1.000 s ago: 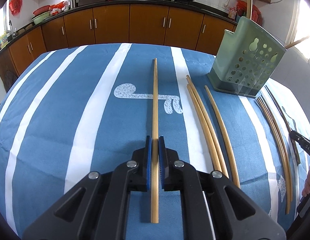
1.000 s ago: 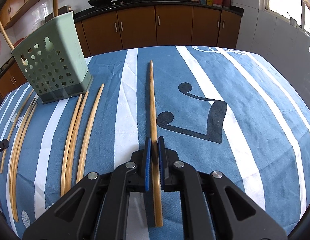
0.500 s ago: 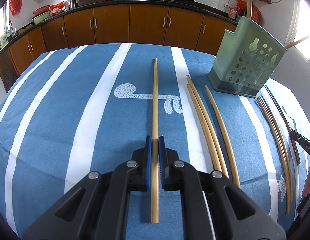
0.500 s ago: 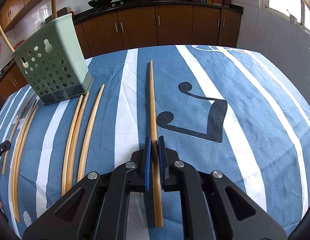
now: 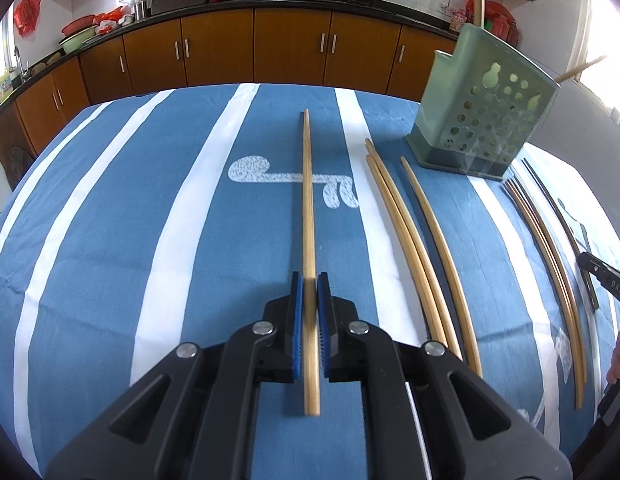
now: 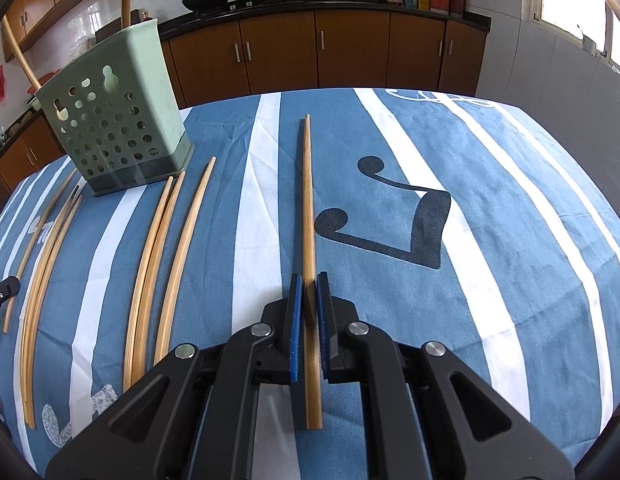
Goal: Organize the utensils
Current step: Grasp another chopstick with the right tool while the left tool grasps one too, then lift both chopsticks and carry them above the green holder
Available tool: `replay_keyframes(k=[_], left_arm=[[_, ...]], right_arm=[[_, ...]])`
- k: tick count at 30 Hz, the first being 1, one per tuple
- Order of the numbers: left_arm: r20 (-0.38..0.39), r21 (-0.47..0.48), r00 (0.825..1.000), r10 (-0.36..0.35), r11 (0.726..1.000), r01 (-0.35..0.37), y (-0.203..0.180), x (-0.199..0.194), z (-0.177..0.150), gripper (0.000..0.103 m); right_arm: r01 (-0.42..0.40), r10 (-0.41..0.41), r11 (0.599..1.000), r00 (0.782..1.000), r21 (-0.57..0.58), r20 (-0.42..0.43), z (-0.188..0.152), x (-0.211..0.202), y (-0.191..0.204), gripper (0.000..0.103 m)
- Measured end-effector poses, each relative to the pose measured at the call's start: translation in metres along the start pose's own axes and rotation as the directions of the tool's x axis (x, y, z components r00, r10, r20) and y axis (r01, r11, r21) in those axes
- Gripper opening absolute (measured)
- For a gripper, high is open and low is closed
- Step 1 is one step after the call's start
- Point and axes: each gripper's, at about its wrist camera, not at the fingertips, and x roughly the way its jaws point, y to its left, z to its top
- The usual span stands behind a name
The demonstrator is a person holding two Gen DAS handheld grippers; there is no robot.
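Observation:
My left gripper is shut on a long bamboo chopstick that points forward over the blue striped tablecloth. My right gripper is shut on another bamboo chopstick, also pointing forward. A green perforated utensil holder stands at the right in the left wrist view and shows at the left in the right wrist view; chopsticks stick up out of it. Three loose chopsticks lie on the cloth between the grippers, also in the right wrist view.
More chopsticks lie near the table's right edge in the left wrist view, and at the far left in the right wrist view. Brown kitchen cabinets with woks on the counter run behind the table.
Both grippers have risen slightly with their chopsticks; the right view has shifted a little. Otherwise nothing has moved.

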Motion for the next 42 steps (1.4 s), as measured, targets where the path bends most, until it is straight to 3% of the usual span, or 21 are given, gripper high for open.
replay_keyframes(k=[7,15,28,33,42], left_arm=[[-0.018,0.020,1.000,-0.001,1.000,0.001,-0.001,-0.006,-0.002,0.008],[0.114,0.000,0.993,-0.007,1.000,0.007,0.011,-0.053,0.013,0.008],[0.339,-0.046,0.941,-0.014,0.998,0.031,0.013,-0.126,0.051,0.008],[0.384,-0.049,0.923,-0.023,0.998,0.046,0.010,-0.141,0.063,0.008],[0.414,-0.043,0.909,-0.049,0.996,0.074,0.003,-0.160,0.076,0.007]], right_arm=[[0.005,-0.005,1.000,1.000,-0.025,0.019,-0.001,-0.008,0.002,0.007],[-0.009,0.010,1.000,0.988,-0.003,0.157,0.013,-0.056,-0.005,0.007],[-0.053,0.037,0.998,0.951,0.045,0.306,0.043,-0.101,-0.021,0.007],[-0.072,0.050,0.996,0.939,0.050,0.340,0.050,-0.113,-0.023,0.007],[-0.101,0.087,0.995,0.918,0.014,0.386,0.064,-0.136,-0.015,0.007]])
